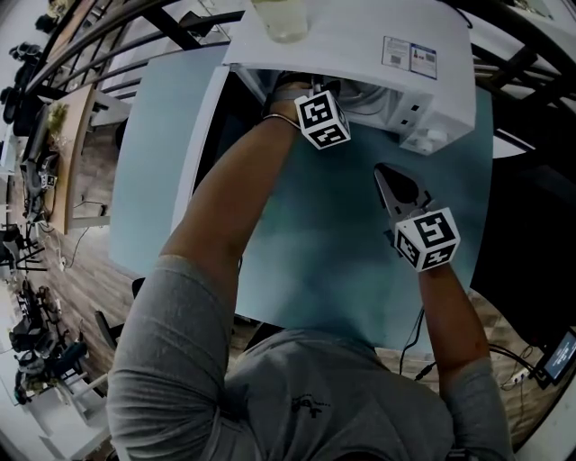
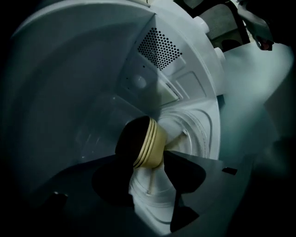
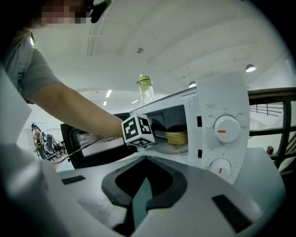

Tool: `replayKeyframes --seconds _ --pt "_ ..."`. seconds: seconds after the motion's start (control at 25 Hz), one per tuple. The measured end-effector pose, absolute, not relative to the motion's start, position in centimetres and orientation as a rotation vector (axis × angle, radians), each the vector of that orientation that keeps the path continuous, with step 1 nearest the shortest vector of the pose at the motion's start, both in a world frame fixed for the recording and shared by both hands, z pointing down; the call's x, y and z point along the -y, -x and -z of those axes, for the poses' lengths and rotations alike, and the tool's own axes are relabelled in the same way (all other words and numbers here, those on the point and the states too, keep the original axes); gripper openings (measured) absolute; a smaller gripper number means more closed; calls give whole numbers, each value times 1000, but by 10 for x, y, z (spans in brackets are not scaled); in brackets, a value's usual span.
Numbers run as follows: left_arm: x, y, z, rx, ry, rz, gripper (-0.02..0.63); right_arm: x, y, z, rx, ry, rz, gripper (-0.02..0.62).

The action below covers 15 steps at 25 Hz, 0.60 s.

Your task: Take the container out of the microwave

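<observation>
A white microwave (image 1: 360, 45) stands on the blue-green table (image 1: 315, 261) with its door (image 1: 202, 135) swung open to the left. Inside, on the glass turntable (image 2: 199, 129), sits a yellow ribbed container (image 2: 150, 143) with a dark top, also visible in the right gripper view (image 3: 176, 137). My left gripper (image 2: 147, 163) reaches into the cavity. It is open, with a jaw on either side of the container's near end. In the head view only its marker cube (image 1: 321, 120) shows. My right gripper (image 1: 389, 176) hovers over the table in front of the microwave, shut and holding nothing.
A glass jar (image 1: 283, 18) stands on top of the microwave. Two white dials (image 3: 223, 128) sit on its right-hand panel. The open door (image 3: 83, 143) blocks the left side. Black railings run behind the table, and cables lie on the floor at the right.
</observation>
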State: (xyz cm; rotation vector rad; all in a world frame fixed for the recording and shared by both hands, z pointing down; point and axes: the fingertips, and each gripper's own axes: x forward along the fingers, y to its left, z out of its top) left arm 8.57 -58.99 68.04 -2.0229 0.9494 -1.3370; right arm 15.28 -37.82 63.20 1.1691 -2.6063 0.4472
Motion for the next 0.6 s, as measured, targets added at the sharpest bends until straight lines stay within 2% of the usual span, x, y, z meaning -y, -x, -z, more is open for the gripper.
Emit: replayKeyframes --seconds 0.6 --pt "610 -100 -692 -871 1989 1395 210 386 -157 -643 2603 -1185 -479 17"
